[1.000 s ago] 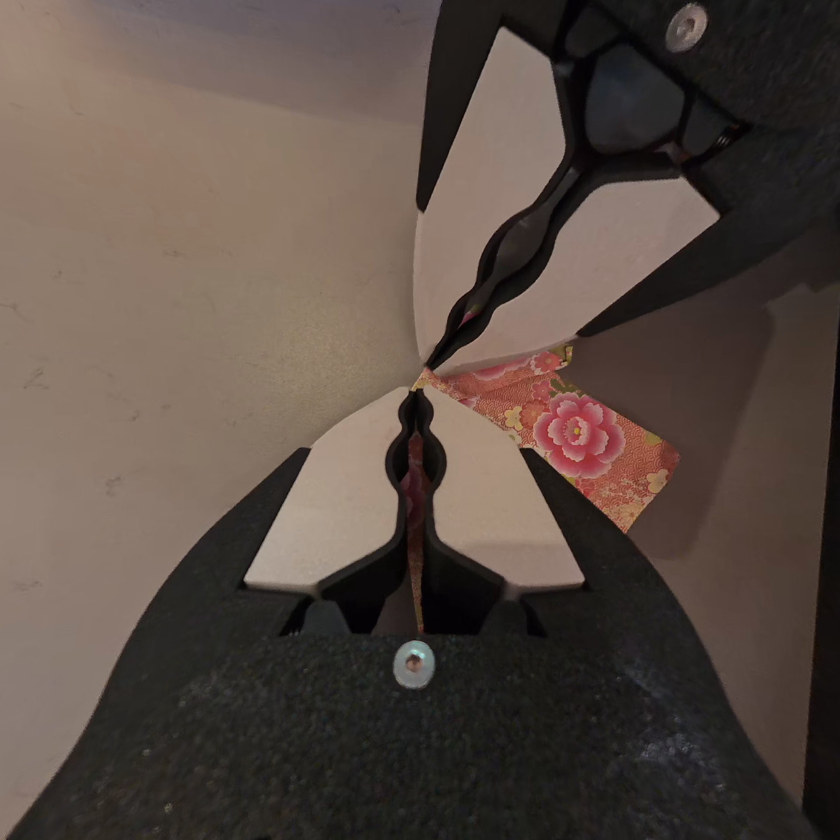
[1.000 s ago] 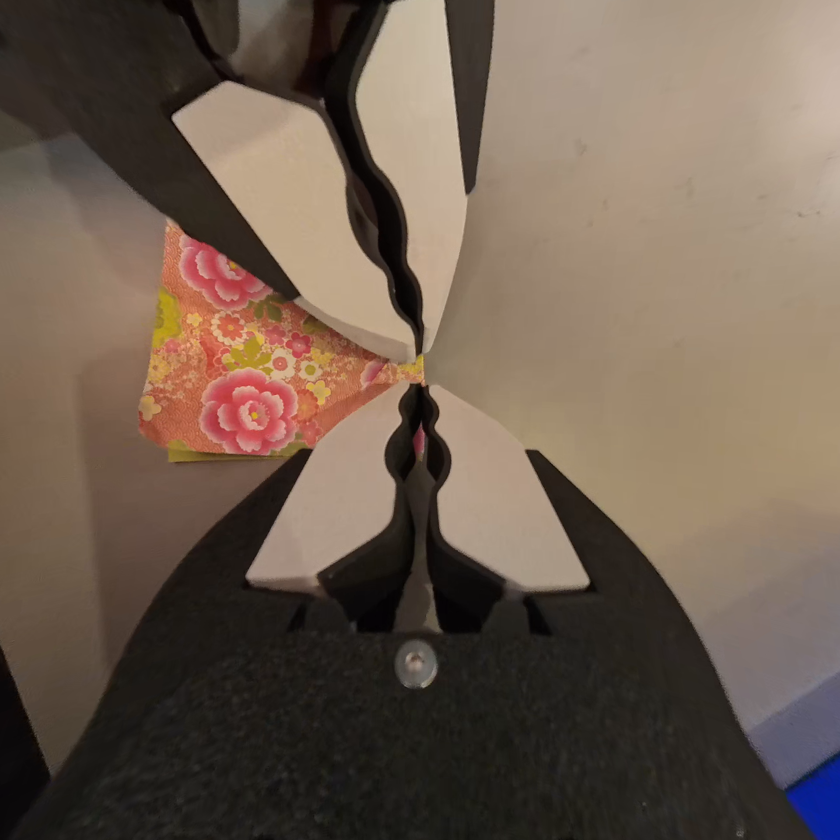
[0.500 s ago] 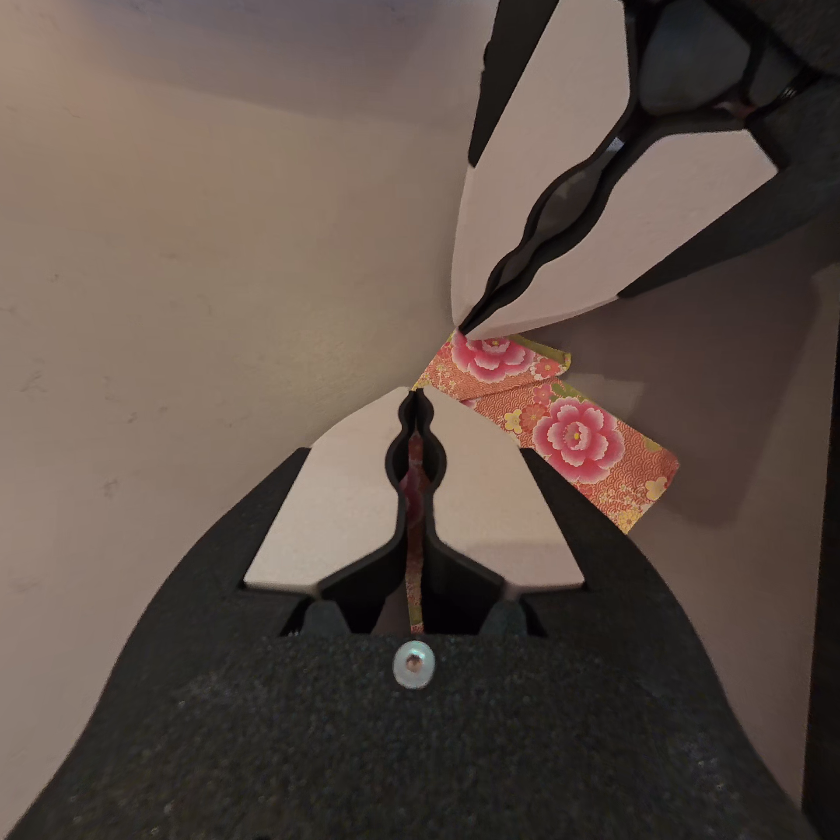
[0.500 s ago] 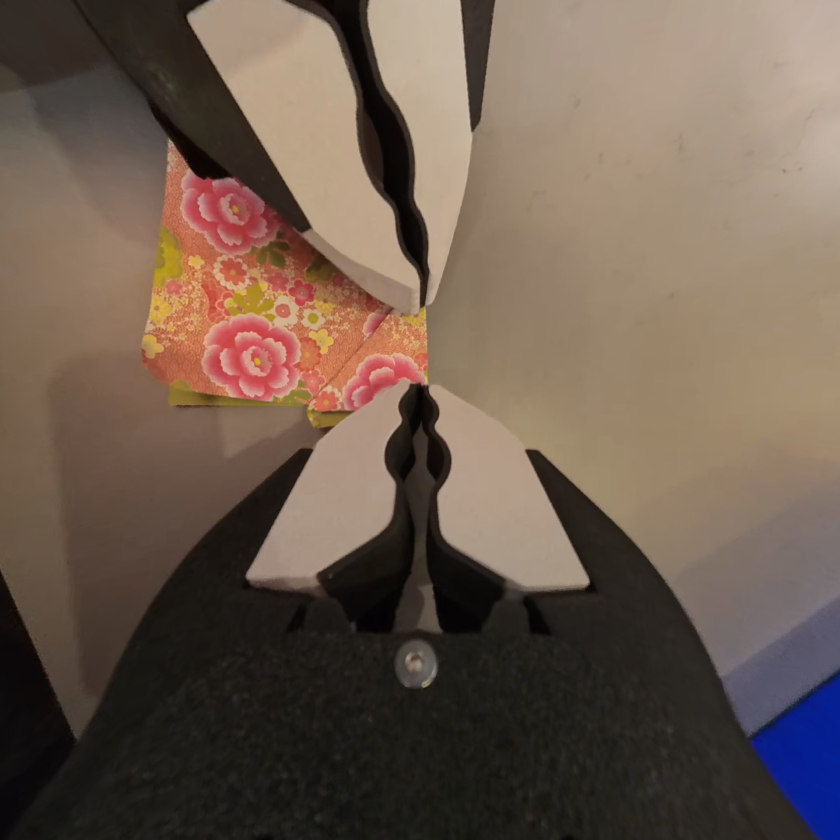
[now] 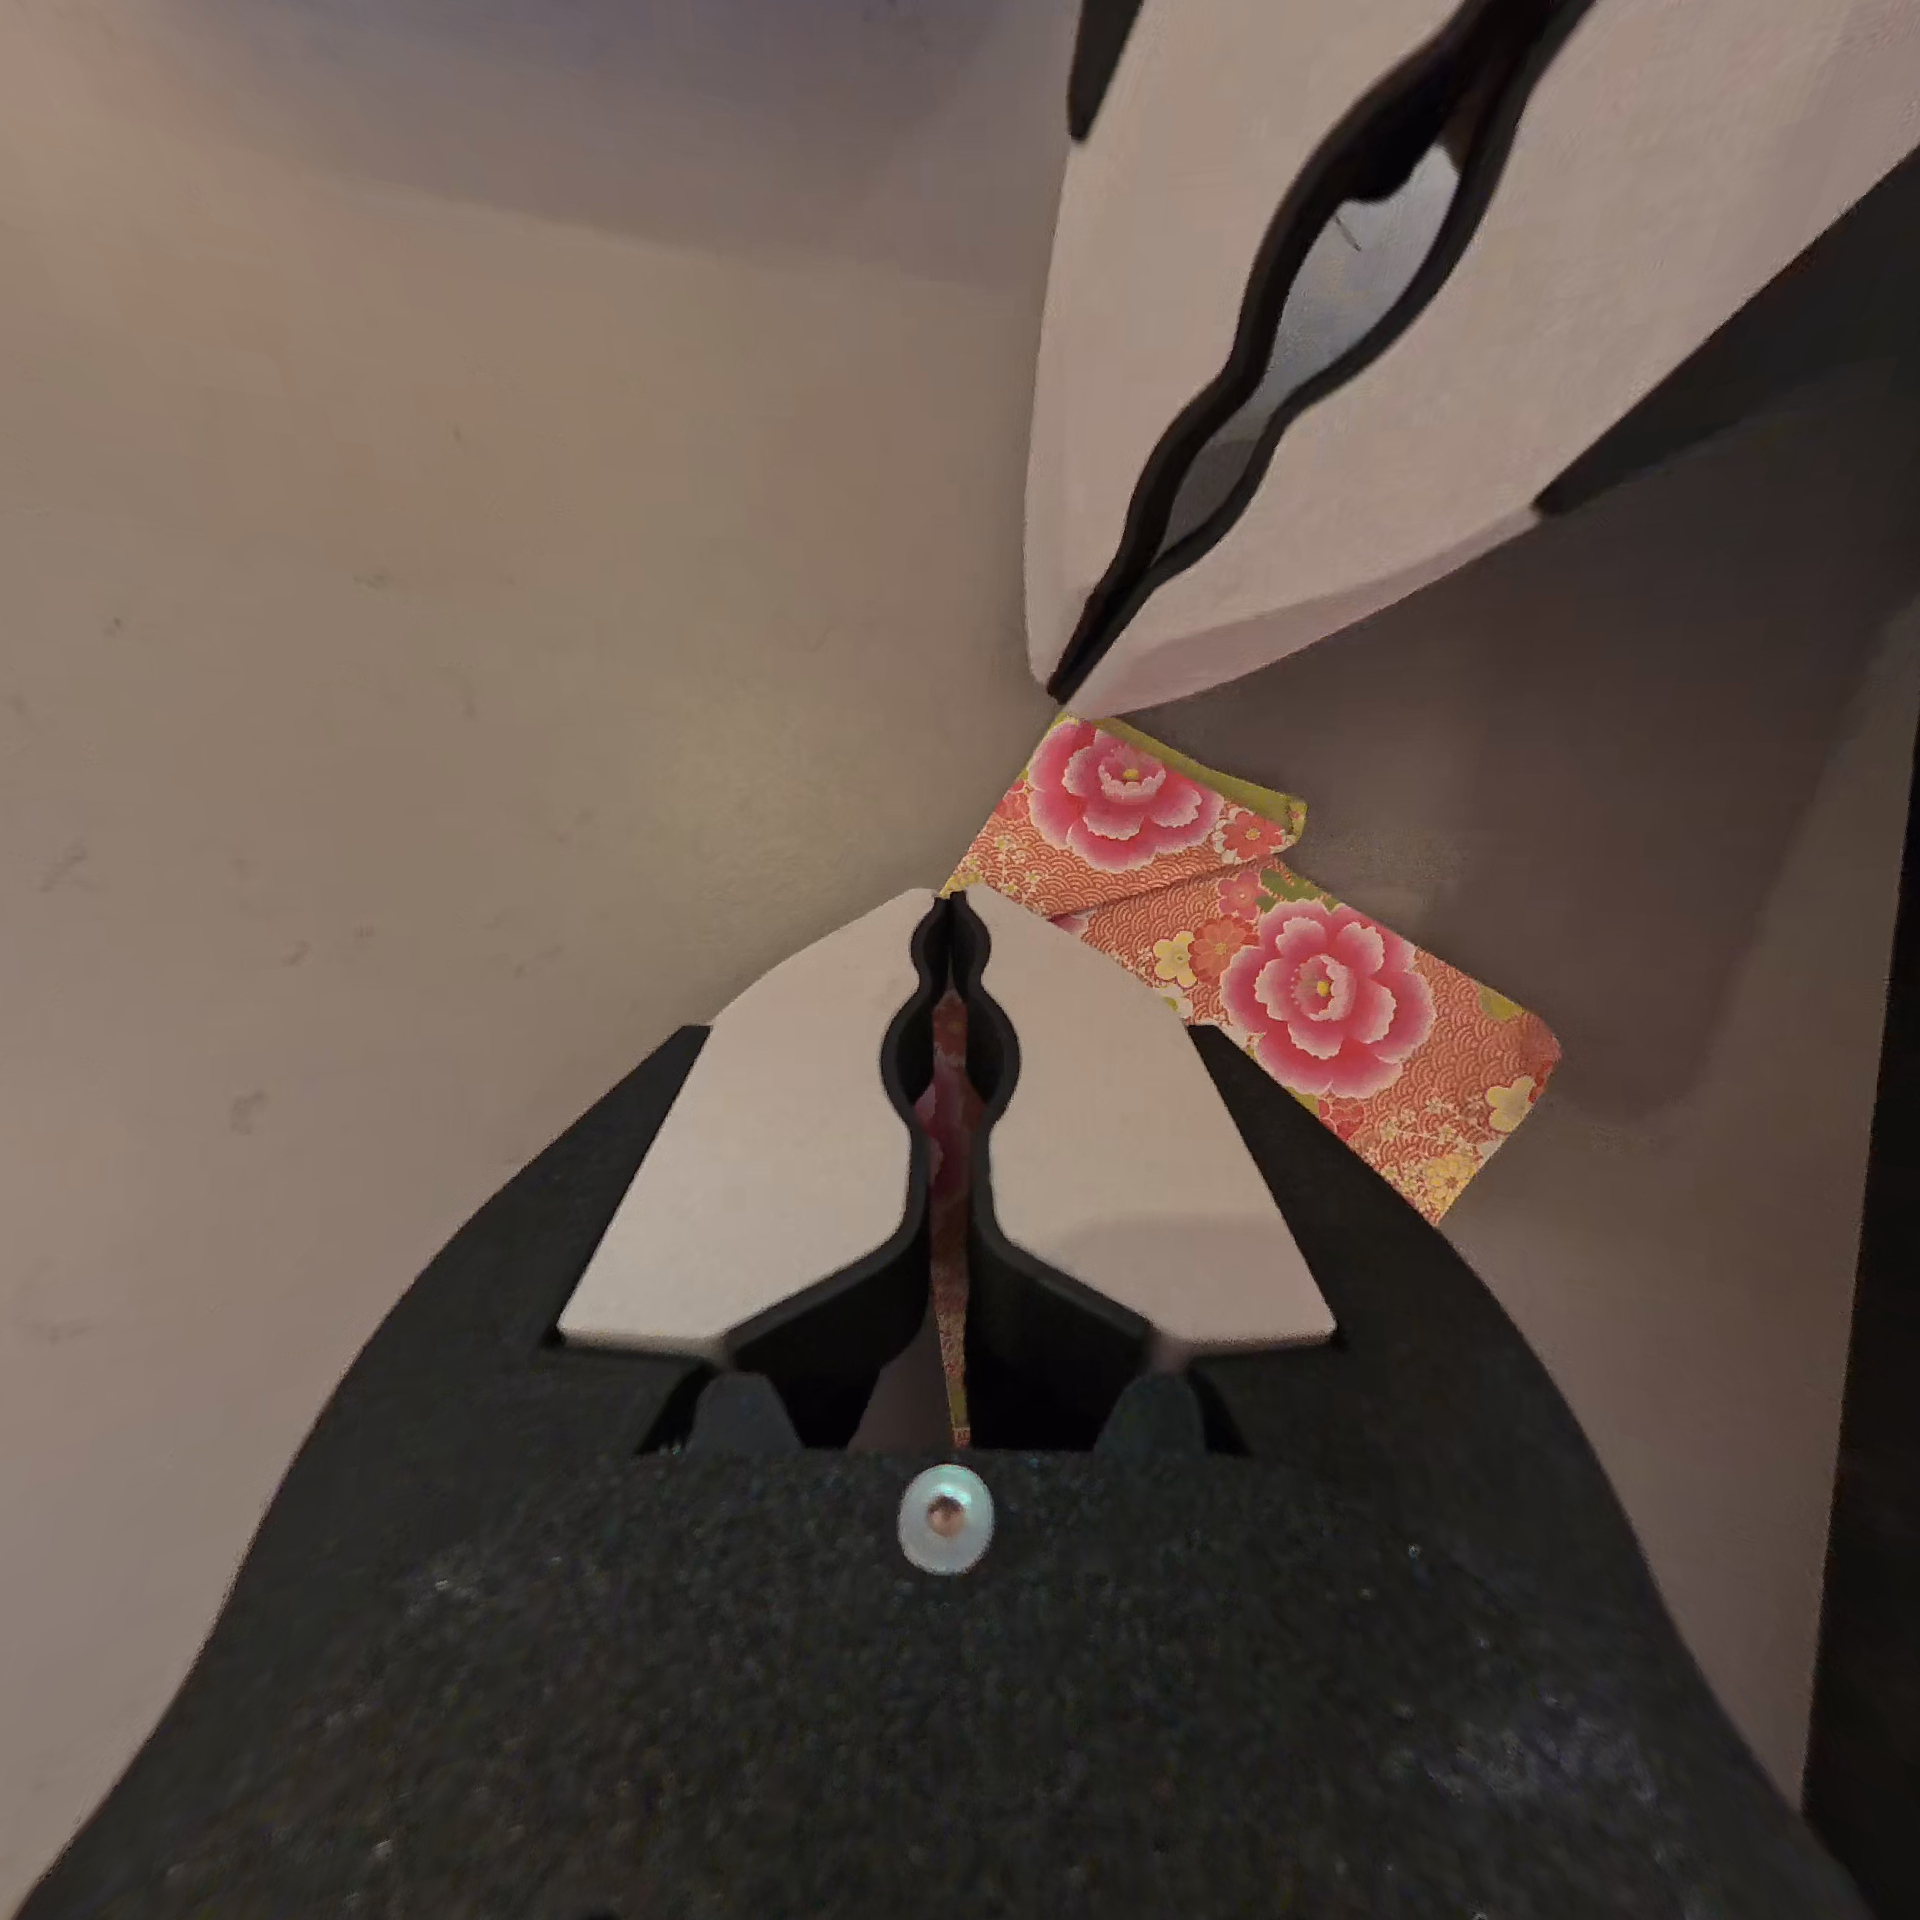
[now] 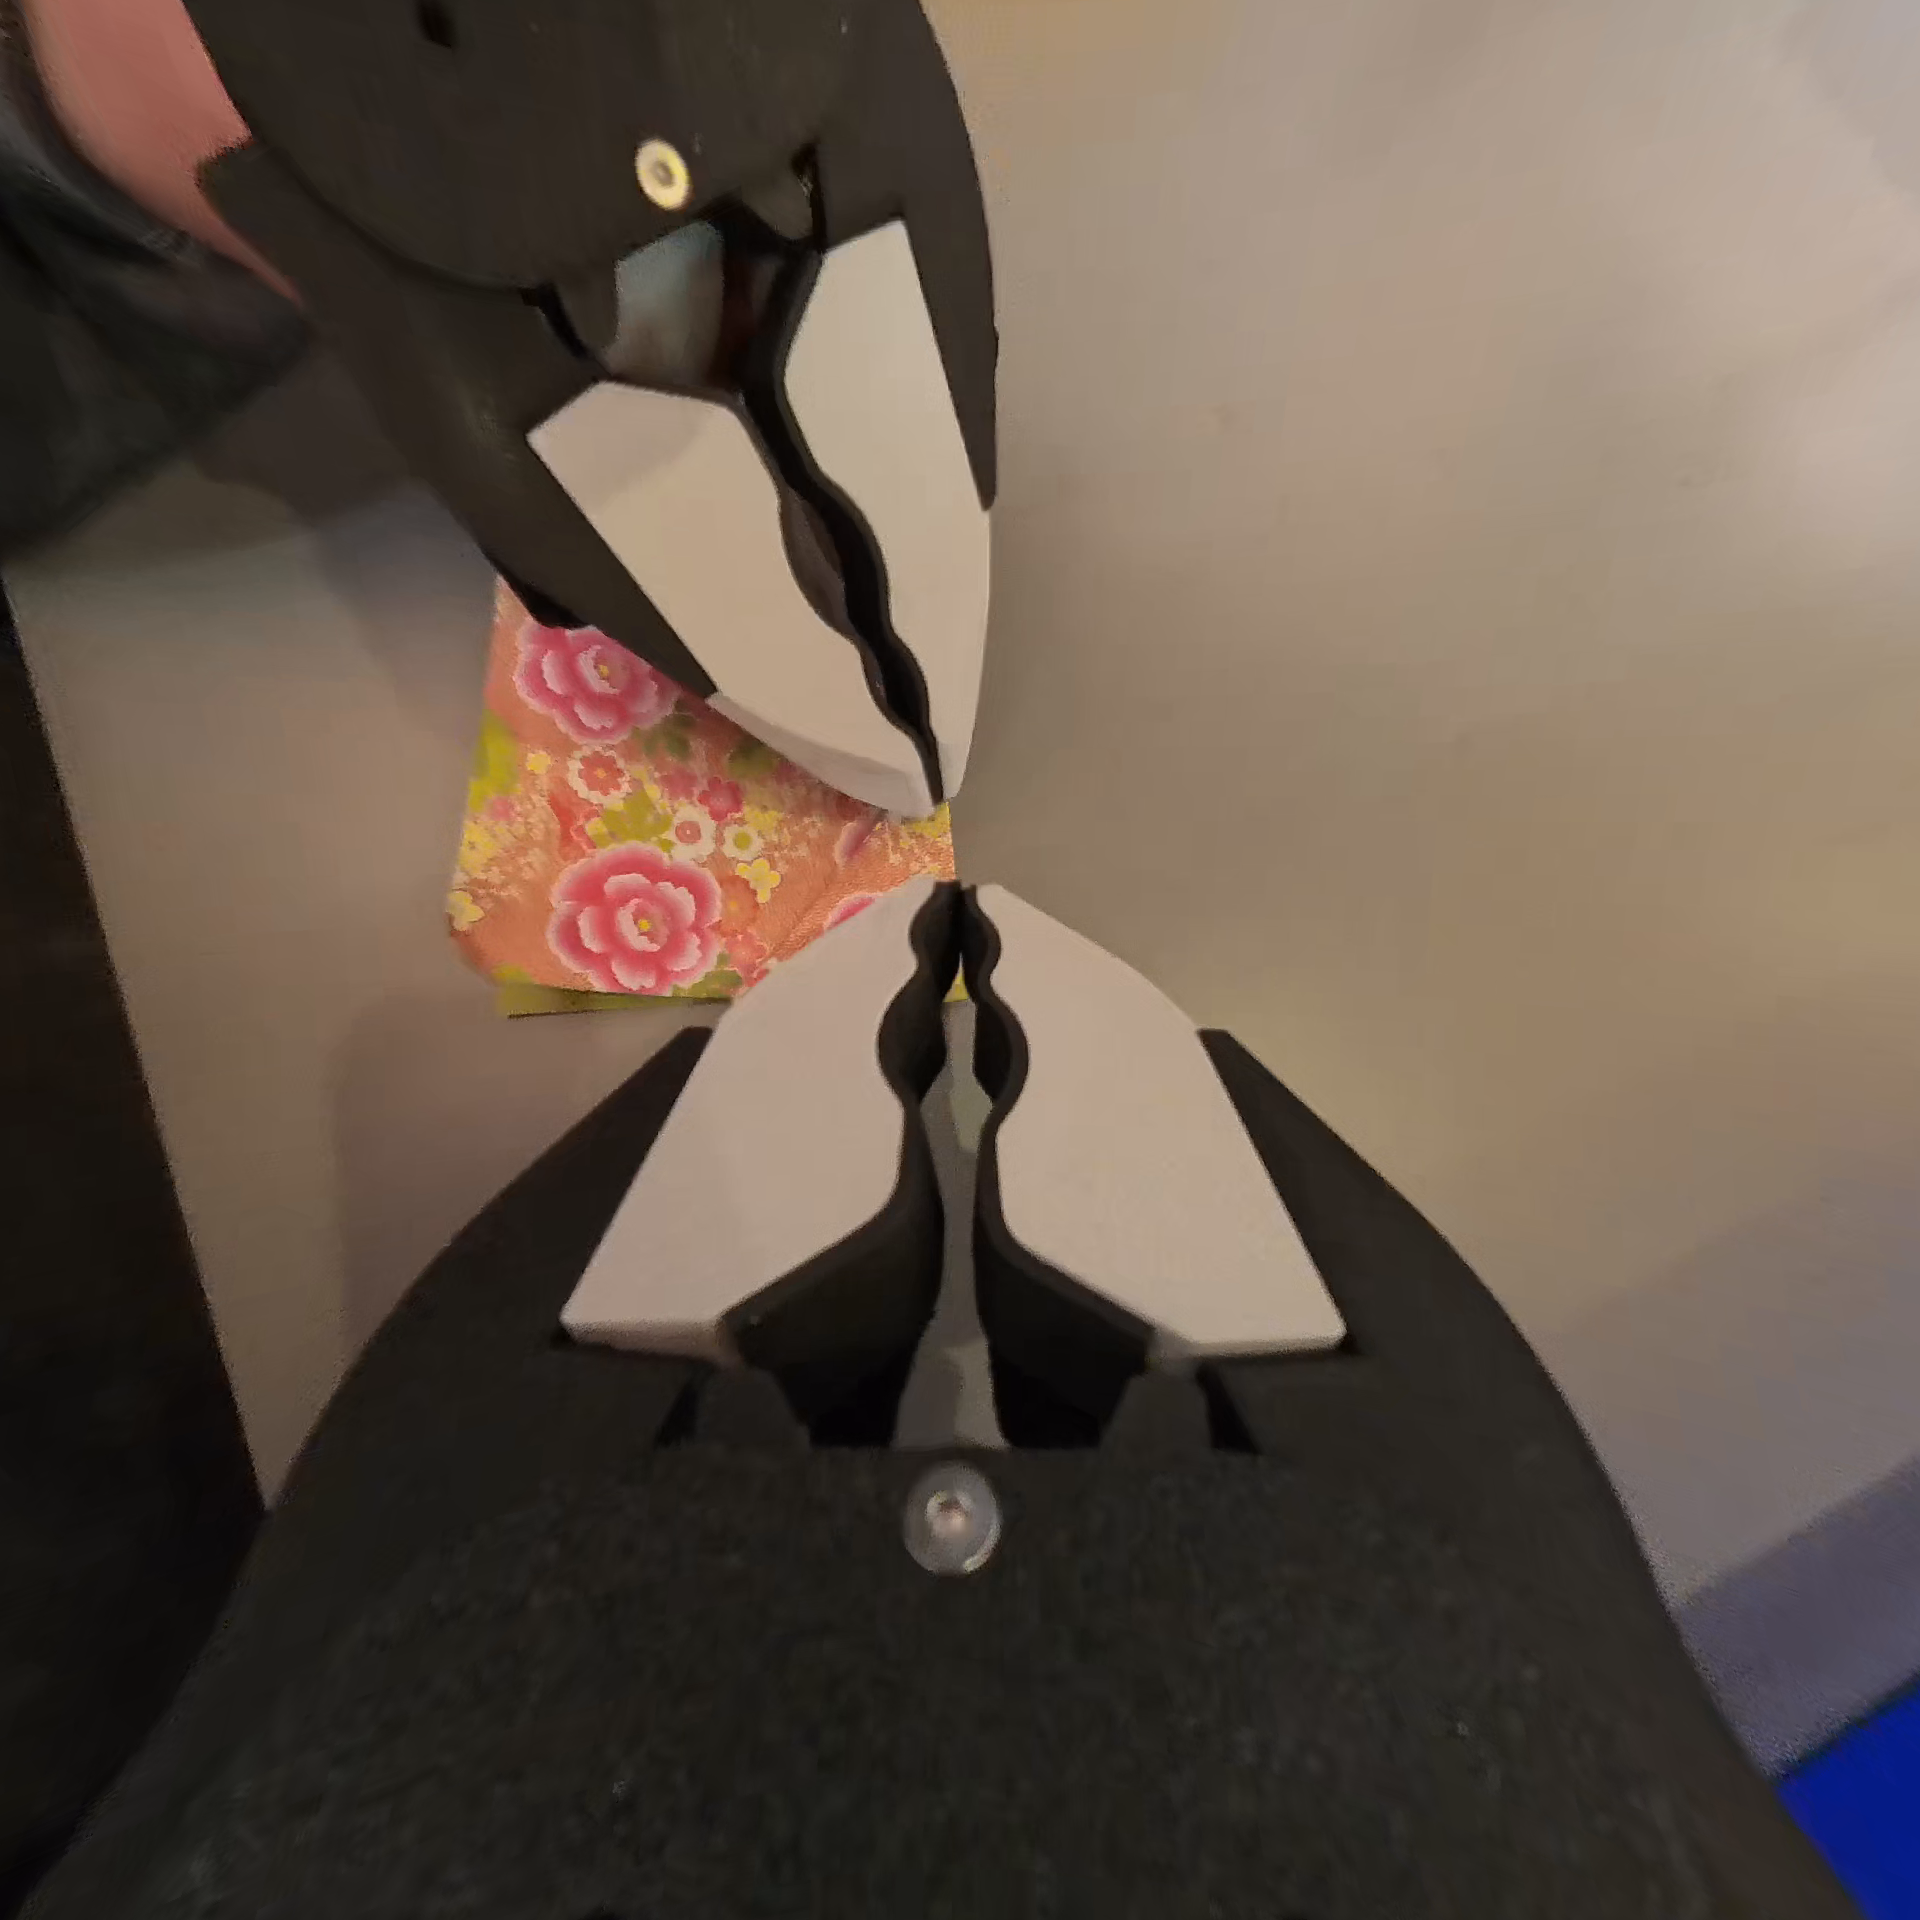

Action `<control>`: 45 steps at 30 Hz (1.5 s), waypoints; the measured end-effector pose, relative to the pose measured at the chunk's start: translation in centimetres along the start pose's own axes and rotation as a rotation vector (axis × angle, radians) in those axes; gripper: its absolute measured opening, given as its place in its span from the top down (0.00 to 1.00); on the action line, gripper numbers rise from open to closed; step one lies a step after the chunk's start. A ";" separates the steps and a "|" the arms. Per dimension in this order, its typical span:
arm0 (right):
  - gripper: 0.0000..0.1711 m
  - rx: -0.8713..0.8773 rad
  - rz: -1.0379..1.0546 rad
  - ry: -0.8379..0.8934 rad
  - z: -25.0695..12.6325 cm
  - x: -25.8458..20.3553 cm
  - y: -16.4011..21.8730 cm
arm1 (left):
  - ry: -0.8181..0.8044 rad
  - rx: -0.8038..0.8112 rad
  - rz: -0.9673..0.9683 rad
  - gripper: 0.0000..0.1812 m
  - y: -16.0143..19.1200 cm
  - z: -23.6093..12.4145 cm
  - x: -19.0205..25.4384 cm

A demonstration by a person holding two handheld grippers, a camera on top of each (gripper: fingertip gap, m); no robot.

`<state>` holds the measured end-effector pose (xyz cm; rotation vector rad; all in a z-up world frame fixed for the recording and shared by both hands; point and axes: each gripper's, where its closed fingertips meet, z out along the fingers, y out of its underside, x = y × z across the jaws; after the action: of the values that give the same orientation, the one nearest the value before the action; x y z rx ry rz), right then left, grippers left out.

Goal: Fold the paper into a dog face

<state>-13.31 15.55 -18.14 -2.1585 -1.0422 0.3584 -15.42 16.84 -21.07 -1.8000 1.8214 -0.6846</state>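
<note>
The left gripper clamps the folded, pink-flowered orange paper, its green underside edging out, held over a beige table, while beyond it the right gripper hovers clenched, empty.

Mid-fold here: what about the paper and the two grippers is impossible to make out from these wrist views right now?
- Floral paper, left wrist view: its near part is hidden under the left gripper.
- Same paper, right wrist view: both grippers cover its right side.
- Right gripper: shut, but whether it pinches the paper corner is hidden by its own tips.
- Right gripper, left wrist view: body cut off by the top edge.
</note>
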 end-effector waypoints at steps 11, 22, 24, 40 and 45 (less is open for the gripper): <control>0.99 -0.087 -0.064 0.040 2.3 -0.7 1.8 | 0.005 0.007 0.039 1.00 0.2 -0.2 0.2; 1.00 -0.066 -0.038 0.051 2.3 -0.7 1.8 | -0.088 -0.078 0.032 1.00 3.1 -3.0 -2.4; 1.00 -0.070 -0.037 0.056 2.3 -0.7 1.8 | -0.083 0.008 0.002 1.00 2.2 -4.9 -1.7; 1.00 -0.131 0.153 0.232 0.5 -0.7 3.6 | -0.153 -0.047 -0.071 1.00 3.6 -3.1 3.0; 1.00 -0.005 0.142 0.162 -2.2 -0.5 1.8 | -0.122 -0.028 -0.065 1.00 3.4 -2.9 2.8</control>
<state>-11.50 13.34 -17.81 -2.2317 -0.8031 0.2415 -19.95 14.08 -21.07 -1.8832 1.7071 -0.5629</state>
